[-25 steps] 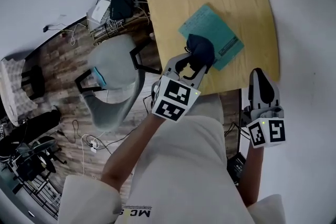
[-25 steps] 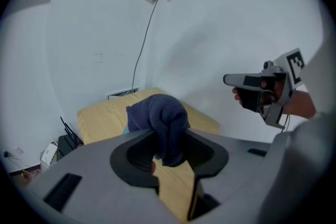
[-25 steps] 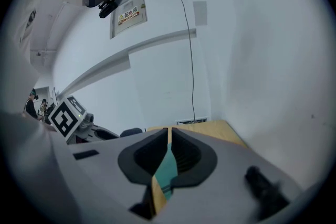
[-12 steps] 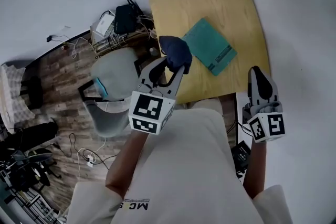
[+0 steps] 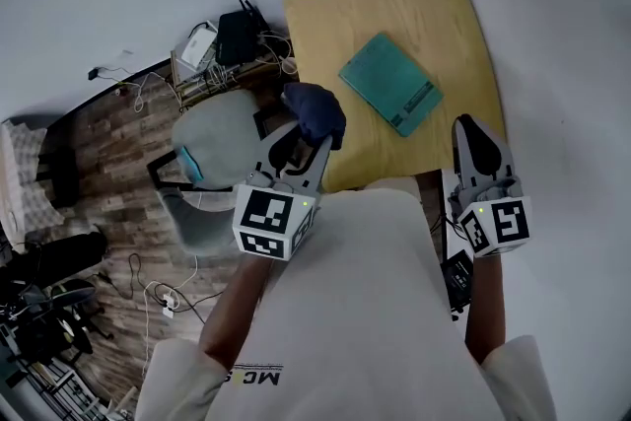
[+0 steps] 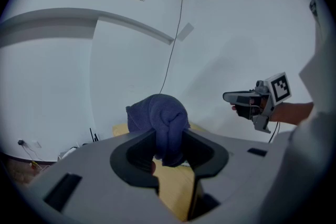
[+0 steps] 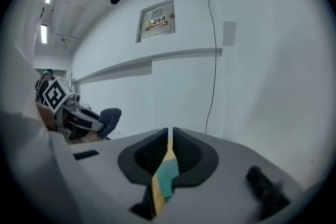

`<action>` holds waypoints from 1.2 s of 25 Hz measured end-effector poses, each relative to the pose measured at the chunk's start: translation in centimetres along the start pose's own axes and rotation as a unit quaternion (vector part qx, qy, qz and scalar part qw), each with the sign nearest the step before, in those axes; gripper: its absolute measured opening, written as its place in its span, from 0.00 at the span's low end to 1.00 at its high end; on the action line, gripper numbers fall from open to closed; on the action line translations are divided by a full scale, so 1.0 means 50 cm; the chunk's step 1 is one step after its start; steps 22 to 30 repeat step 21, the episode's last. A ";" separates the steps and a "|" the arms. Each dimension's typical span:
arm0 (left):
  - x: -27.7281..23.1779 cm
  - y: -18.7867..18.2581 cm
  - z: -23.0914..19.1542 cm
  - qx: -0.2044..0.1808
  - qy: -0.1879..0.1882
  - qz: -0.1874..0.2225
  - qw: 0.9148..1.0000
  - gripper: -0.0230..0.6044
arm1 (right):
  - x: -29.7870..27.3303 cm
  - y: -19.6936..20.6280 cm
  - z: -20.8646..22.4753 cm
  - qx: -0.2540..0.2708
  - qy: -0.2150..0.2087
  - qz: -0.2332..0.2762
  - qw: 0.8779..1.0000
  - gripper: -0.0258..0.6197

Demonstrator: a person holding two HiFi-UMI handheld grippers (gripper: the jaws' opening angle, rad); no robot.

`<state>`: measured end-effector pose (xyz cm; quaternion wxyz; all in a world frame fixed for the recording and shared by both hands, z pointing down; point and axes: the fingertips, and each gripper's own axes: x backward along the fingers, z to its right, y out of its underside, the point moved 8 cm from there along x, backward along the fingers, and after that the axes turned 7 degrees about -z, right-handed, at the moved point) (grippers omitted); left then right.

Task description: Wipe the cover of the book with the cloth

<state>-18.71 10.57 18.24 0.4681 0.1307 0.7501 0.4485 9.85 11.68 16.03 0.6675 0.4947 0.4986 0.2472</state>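
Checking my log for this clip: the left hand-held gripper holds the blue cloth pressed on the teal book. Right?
Not quite. The left hand-held gripper does hold the blue cloth, but off the teal book, to its left, as the head view shows.

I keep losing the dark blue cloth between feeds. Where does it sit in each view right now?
Head view: cloth left of centre, at the left edge of the yellow table, in the left gripper.
Left gripper view: centre, clamped between the jaws.
Right gripper view: far left, small, at the left gripper's tip.
Shared landmark: the yellow table, also seen through the jaws in both gripper views.
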 end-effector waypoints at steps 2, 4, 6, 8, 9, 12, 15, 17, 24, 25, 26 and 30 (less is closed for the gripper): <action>-0.002 -0.001 0.001 0.001 0.000 0.002 1.000 0.28 | 0.000 -0.001 0.002 0.006 -0.003 -0.001 1.000 0.09; -0.004 -0.003 0.005 0.000 0.001 0.006 1.000 0.28 | 0.002 0.002 0.004 0.007 -0.006 -0.001 1.000 0.09; -0.005 -0.003 0.013 0.000 0.004 0.007 1.000 0.28 | 0.008 0.007 0.003 0.005 -0.008 -0.003 1.000 0.09; -0.005 -0.001 0.023 0.000 0.007 0.006 1.000 0.28 | 0.015 0.010 0.004 0.003 -0.011 -0.005 1.000 0.09; -0.006 -0.001 0.027 0.000 0.008 0.005 1.000 0.28 | 0.016 0.011 0.005 0.001 -0.012 -0.005 1.000 0.09; -0.012 -0.003 0.034 -0.006 0.013 0.002 1.000 0.28 | 0.021 0.012 0.009 -0.017 -0.002 0.002 1.000 0.09; -0.006 0.008 0.043 -0.008 0.018 0.002 1.000 0.28 | 0.036 0.026 0.004 -0.033 0.012 0.008 0.999 0.09; -0.005 0.013 0.047 -0.008 0.021 0.000 1.000 0.28 | 0.043 0.031 0.000 -0.032 0.012 0.007 0.999 0.09; -0.007 0.015 0.052 -0.011 0.027 -0.003 1.000 0.28 | 0.054 0.028 0.001 -0.024 0.013 0.007 1.000 0.09; -0.007 0.015 0.052 -0.011 0.027 -0.003 1.000 0.28 | 0.054 0.028 0.001 -0.024 0.013 0.007 1.000 0.09; -0.007 0.015 0.052 -0.011 0.027 -0.003 1.000 0.28 | 0.054 0.028 0.001 -0.024 0.013 0.007 1.000 0.09; -0.007 0.015 0.052 -0.011 0.027 -0.003 1.000 0.28 | 0.054 0.028 0.001 -0.024 0.013 0.007 1.000 0.09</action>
